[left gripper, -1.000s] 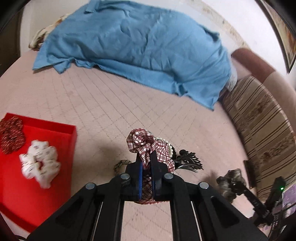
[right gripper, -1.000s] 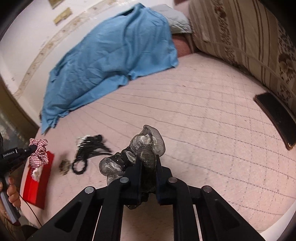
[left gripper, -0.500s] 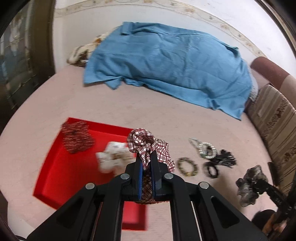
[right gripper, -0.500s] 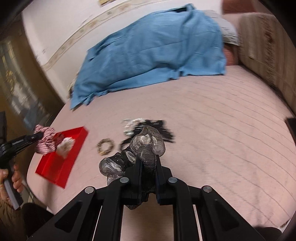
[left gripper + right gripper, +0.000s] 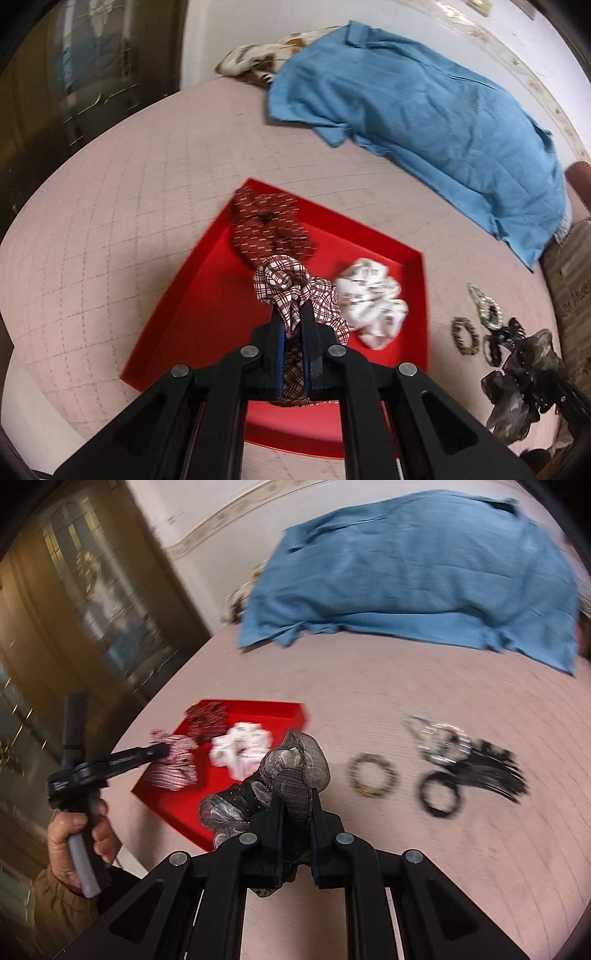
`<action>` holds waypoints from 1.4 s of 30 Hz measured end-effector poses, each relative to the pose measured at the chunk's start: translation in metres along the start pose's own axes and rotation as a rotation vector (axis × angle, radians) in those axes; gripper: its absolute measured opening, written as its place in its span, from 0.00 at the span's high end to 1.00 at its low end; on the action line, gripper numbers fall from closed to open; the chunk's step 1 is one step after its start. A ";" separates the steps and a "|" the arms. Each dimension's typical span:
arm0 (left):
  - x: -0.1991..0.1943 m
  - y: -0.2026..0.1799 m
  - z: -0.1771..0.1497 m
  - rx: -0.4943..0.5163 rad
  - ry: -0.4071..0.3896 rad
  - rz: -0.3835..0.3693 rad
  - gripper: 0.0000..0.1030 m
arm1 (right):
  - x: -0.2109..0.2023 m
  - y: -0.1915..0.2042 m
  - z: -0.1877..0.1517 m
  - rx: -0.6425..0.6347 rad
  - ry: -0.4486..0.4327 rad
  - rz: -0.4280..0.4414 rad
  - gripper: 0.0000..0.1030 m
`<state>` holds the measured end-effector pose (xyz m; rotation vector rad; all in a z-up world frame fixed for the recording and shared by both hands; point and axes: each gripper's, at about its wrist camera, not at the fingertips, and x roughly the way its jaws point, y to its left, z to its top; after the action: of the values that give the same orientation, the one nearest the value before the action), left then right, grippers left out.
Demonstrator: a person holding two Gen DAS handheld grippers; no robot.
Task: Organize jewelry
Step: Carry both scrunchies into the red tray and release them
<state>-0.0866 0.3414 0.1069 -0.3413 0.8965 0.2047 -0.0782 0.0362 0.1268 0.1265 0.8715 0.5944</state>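
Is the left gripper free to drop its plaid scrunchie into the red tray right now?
Probably yes. The left gripper holds the plaid scrunchie over the red tray, where bare floor shows beside the two scrunchies already inside.

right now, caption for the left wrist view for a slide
Left gripper carries a plaid scrunchie over the red tray holding two scrunchies.

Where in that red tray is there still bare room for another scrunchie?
The red tray is bare along its left half and near corner. Its far corner holds the dark red scrunchie, and the white scrunchie crowds the right side.
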 end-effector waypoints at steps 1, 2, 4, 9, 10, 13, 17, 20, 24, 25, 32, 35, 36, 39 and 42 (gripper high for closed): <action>0.003 0.004 0.000 -0.005 0.004 0.010 0.93 | 0.010 0.012 0.004 -0.021 0.012 0.011 0.88; 0.006 0.008 0.000 -0.013 0.008 0.017 0.93 | 0.019 0.021 0.007 -0.039 0.023 0.020 0.88; 0.009 0.014 0.000 -0.028 0.012 0.022 0.93 | 0.036 0.038 0.010 -0.066 0.047 0.038 0.88; 0.014 0.029 0.004 -0.050 0.006 0.060 0.93 | 0.084 0.074 0.016 -0.117 0.118 0.066 0.88; 0.014 0.032 0.004 -0.050 0.000 0.068 0.93 | 0.090 0.077 0.016 -0.124 0.126 0.066 0.88; 0.016 0.038 0.005 -0.059 -0.003 0.071 0.93 | 0.112 0.084 0.019 -0.147 0.154 0.058 0.88; 0.025 0.044 0.007 -0.081 0.012 0.052 0.93 | 0.137 0.088 0.024 -0.148 0.185 0.042 0.88; 0.030 0.044 0.009 -0.090 0.011 0.043 0.93 | 0.153 0.090 0.028 -0.149 0.202 0.013 0.88; 0.036 0.043 0.016 -0.094 -0.010 0.029 0.93 | 0.167 0.085 0.036 -0.135 0.212 -0.024 0.88; 0.038 0.043 0.017 -0.096 -0.014 0.028 0.93 | 0.170 0.085 0.038 -0.132 0.212 -0.033 0.88; 0.039 0.043 0.021 -0.114 -0.029 0.015 0.85 | 0.178 0.083 0.042 -0.099 0.223 -0.030 0.87; 0.033 0.043 0.019 -0.111 -0.048 0.010 0.70 | 0.177 0.086 0.040 -0.097 0.223 -0.017 0.85; 0.030 0.043 0.019 -0.111 -0.058 0.004 0.63 | 0.176 0.086 0.039 -0.088 0.222 -0.004 0.84; 0.018 0.044 0.017 -0.115 -0.102 -0.020 0.57 | 0.173 0.089 0.036 -0.075 0.222 0.015 0.74; 0.009 0.043 0.016 -0.110 -0.140 -0.020 0.52 | 0.169 0.093 0.035 -0.077 0.207 0.022 0.58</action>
<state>-0.0835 0.3878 0.1005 -0.4329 0.7454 0.2570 -0.0092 0.2094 0.0657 0.0043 1.0474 0.6688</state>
